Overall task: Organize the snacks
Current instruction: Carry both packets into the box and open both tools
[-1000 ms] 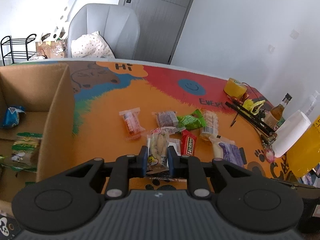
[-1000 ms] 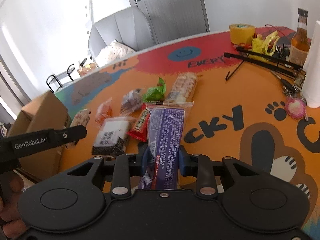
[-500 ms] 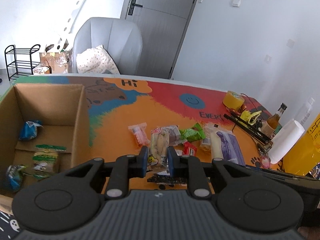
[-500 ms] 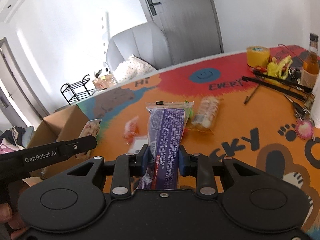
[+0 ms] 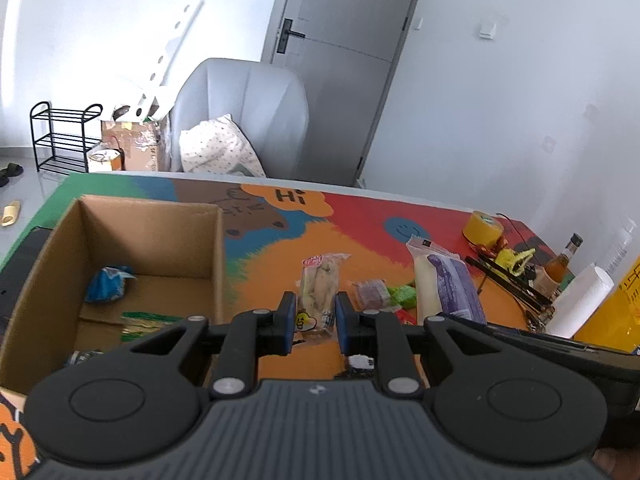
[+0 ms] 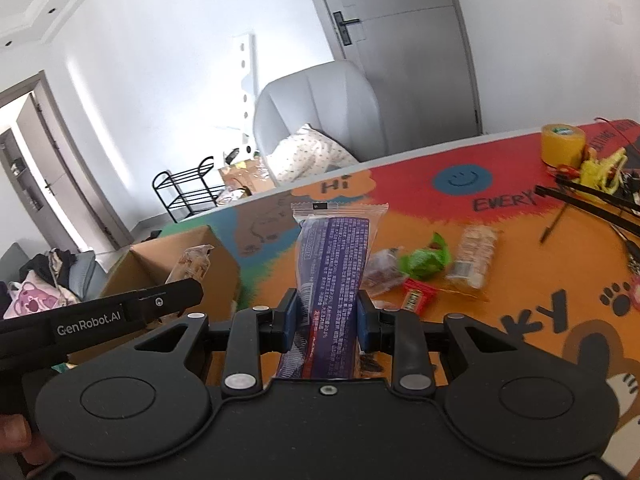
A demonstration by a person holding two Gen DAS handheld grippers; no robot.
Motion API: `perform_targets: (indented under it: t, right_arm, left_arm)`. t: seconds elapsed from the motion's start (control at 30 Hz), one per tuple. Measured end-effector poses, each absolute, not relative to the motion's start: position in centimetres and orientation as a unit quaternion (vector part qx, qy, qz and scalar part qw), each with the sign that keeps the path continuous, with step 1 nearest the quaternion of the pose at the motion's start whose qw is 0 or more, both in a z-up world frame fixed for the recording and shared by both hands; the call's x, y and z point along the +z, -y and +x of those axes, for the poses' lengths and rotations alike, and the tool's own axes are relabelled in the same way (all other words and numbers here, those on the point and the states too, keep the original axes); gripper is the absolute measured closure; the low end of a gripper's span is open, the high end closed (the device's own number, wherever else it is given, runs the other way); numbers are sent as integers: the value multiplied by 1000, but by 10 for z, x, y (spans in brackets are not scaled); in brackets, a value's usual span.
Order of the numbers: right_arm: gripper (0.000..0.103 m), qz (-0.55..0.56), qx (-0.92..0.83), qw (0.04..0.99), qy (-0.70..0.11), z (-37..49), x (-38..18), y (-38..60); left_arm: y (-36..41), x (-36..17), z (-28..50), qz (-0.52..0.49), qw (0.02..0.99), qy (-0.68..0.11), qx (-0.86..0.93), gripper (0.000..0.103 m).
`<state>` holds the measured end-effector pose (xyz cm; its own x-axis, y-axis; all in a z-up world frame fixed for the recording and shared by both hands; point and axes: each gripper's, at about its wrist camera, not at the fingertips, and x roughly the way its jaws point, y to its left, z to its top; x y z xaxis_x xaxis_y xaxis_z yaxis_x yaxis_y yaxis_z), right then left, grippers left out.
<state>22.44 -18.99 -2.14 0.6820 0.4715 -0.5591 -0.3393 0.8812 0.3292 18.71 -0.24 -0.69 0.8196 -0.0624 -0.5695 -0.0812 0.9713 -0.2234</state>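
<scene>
My left gripper (image 5: 313, 322) is shut on a clear packet of pale snacks (image 5: 318, 288) and holds it in the air, just right of the open cardboard box (image 5: 218, 248). The box holds a blue packet (image 5: 106, 282) and a green-striped packet (image 5: 140, 320). My right gripper (image 6: 326, 320) is shut on a long purple packet (image 6: 334, 264), also raised; it shows in the left wrist view (image 5: 448, 280) too. The left gripper's packet (image 6: 194, 260) shows near the box (image 6: 176, 254) in the right wrist view. Loose snacks lie on the table: a green packet (image 6: 426, 258), a biscuit packet (image 6: 474, 256), a red bar (image 6: 418, 300).
The colourful table (image 6: 520, 288) carries a yellow tape roll (image 6: 562, 144), black rods (image 6: 592, 204), a brown bottle (image 5: 562, 260) and a white paper roll (image 5: 580, 304) at the right. A grey chair (image 5: 244, 116) stands behind the table.
Both grippers have risen and moved left toward the box, each carrying its packet. The box now shows more fully in the left wrist view.
</scene>
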Motion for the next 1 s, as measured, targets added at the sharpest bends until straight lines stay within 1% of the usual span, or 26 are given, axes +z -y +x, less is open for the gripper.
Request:
perform_targets:
  t: [0.5, 1.0]
  right_arm:
    - [76, 91, 260, 904, -326, 225, -11, 146]
    - [76, 70, 292, 896, -328, 229, -5, 94]
  left_arm:
    - [-42, 3, 173, -135, 948, -286, 43, 83]
    - [-95, -11, 165, -171, 937, -293, 89, 83]
